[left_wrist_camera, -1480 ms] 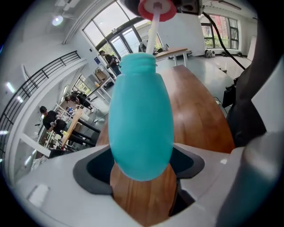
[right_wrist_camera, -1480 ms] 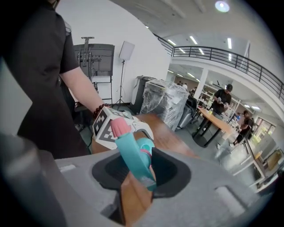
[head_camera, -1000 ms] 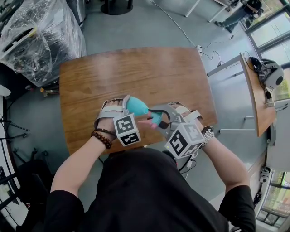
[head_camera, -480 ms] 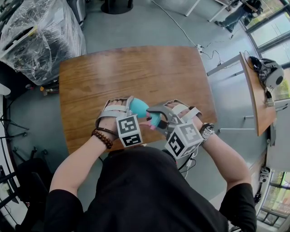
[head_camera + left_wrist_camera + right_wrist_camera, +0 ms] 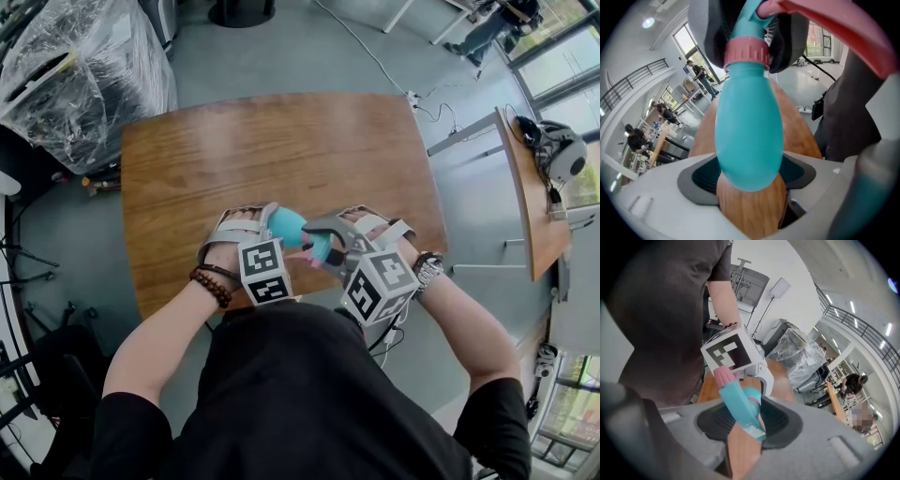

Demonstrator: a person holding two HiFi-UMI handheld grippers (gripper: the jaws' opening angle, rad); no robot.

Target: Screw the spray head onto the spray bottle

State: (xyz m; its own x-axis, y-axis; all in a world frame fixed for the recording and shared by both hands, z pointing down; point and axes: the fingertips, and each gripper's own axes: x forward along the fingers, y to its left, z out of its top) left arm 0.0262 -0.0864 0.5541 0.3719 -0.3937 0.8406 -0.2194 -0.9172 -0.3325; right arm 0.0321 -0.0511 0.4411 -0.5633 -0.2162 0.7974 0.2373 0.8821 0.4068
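The teal spray bottle [image 5: 286, 225] is held above the table's near edge, with my left gripper [image 5: 267, 225] shut on its rounded body. In the left gripper view the bottle [image 5: 747, 126] sits between the dark pads, and its pink collar [image 5: 746, 52] meets the spray head at the top. My right gripper [image 5: 328, 246] is shut on the spray head [image 5: 321, 246], right against the bottle's neck. In the right gripper view the teal spray head [image 5: 740, 411] lies slanted between the pads, its pink nozzle [image 5: 724, 377] toward the left gripper's marker cube [image 5: 729, 352].
The wooden table [image 5: 281, 150] stretches away from me beyond the grippers. A plastic-wrapped bundle [image 5: 80, 66] stands on the floor at the far left. A second table [image 5: 534, 197] with headphones is to the right. My torso is close behind both grippers.
My right gripper has turned a little about the bottle's neck with the spray head in it, and its marker cube shows a new face. The left gripper has barely shifted.
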